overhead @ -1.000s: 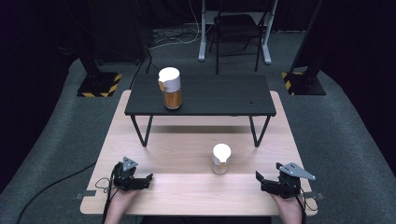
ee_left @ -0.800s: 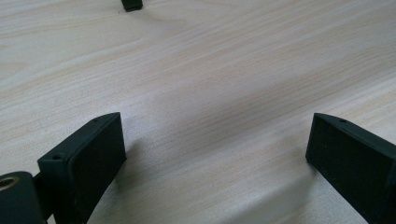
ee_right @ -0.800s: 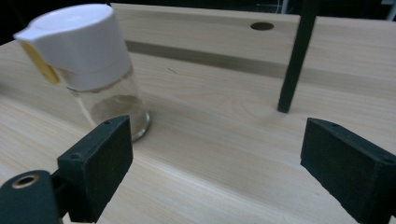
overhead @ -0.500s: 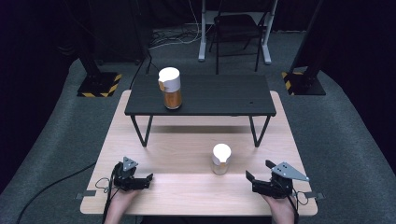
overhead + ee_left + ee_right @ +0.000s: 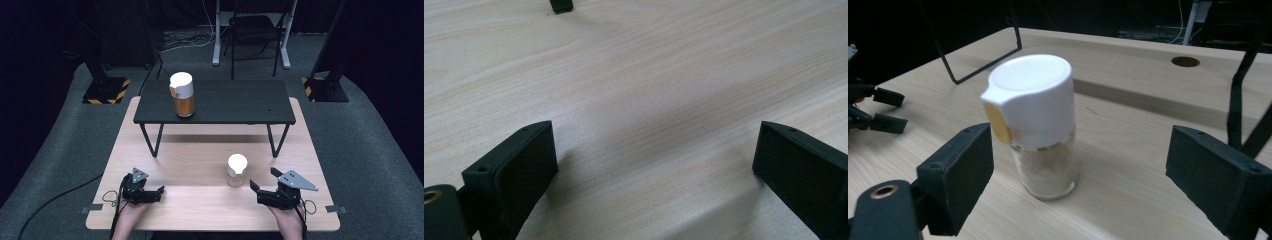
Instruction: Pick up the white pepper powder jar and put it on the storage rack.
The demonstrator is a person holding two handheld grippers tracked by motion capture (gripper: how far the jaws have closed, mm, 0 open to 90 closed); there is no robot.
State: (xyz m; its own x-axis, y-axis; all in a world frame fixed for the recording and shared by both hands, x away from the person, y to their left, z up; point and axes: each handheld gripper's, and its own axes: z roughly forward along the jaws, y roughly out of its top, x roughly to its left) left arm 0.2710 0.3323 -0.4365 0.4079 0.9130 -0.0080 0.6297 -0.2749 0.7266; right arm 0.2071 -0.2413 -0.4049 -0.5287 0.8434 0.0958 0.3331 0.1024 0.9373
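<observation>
A small glass shaker (image 5: 236,170) with a white lid and pale powder stands upright on the wooden table (image 5: 200,160); in the right gripper view the shaker (image 5: 1038,130) stands just ahead of the jaws, toward the left one. My right gripper (image 5: 257,192) is open, close to the shaker's right and slightly nearer me, touching nothing. A taller jar (image 5: 182,94) with a white lid and orange contents stands on the black raised shelf (image 5: 240,102). My left gripper (image 5: 159,194) rests open at the table's near left, over bare wood (image 5: 649,100).
The black shelf stands on thin metal legs (image 5: 150,140) across the table's far half. The left gripper (image 5: 878,107) appears at the left edge of the right gripper view. A chair (image 5: 252,30) and stand bases (image 5: 105,90) sit on the floor beyond.
My right gripper has moved left toward the small shaker and turned to face it. The left gripper and both jars have stayed put.
</observation>
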